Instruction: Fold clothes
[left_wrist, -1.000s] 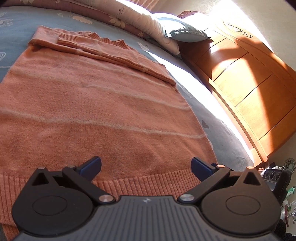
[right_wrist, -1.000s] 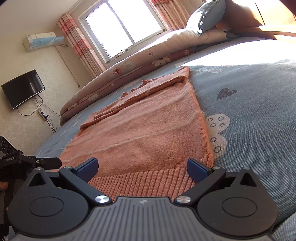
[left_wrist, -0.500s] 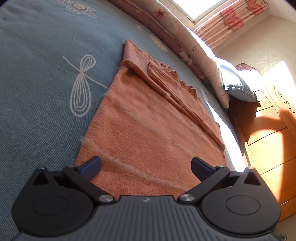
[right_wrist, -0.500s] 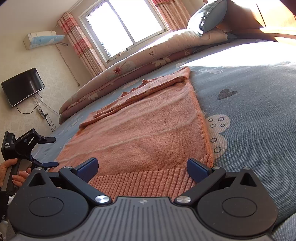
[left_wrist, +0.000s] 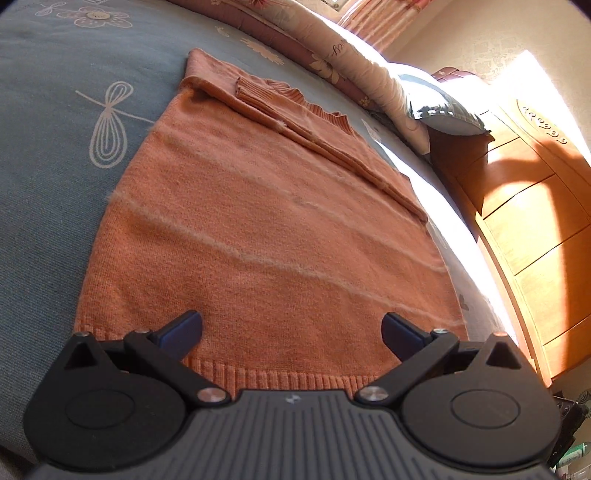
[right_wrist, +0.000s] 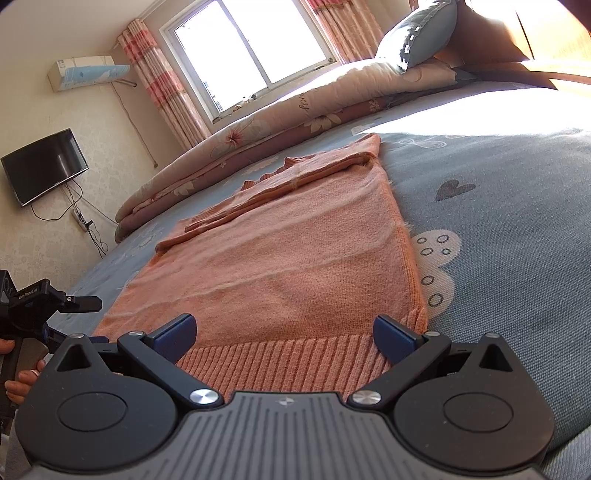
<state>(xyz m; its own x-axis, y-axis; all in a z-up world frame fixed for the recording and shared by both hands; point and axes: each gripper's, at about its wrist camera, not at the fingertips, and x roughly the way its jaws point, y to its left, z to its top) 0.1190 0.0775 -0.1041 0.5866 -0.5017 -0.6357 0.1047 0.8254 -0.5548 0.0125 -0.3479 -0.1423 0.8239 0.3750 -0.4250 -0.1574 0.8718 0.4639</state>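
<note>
My left gripper (left_wrist: 291, 330) hangs with its blue-tipped fingers spread wide and empty above the ribbed hem of an orange knit sweater (left_wrist: 266, 229), nearer the hem's left corner. My right gripper (right_wrist: 286, 334) is likewise wide apart and holding nothing, poised over the same hem at its right corner, where the knit ends just beside a white butterfly print on the bedspread (right_wrist: 517, 229).

The sweater lies flat on the grey-blue bedspread, hem at the bed's near edge, collar pointing toward the far edge where a rolled floral quilt (right_wrist: 295, 110) runs. Its sleeves are folded across the chest into a narrow band below the ribbed collar, and pale fuzzy stripes cross the body. The sides run roughly straight, forming a long rectangle.

Only the left wrist view takes in the wooden headboard (left_wrist: 528, 229) in hard sunlight along the bed's right edge, plus a dragonfly print left of the sweater. Only the right wrist view shows the window (right_wrist: 251, 55), striped curtains, a wall air conditioner (right_wrist: 88, 72), a wall-mounted television (right_wrist: 44, 166), and at its far left my left gripper seen side-on with my fingers around its handle.
</note>
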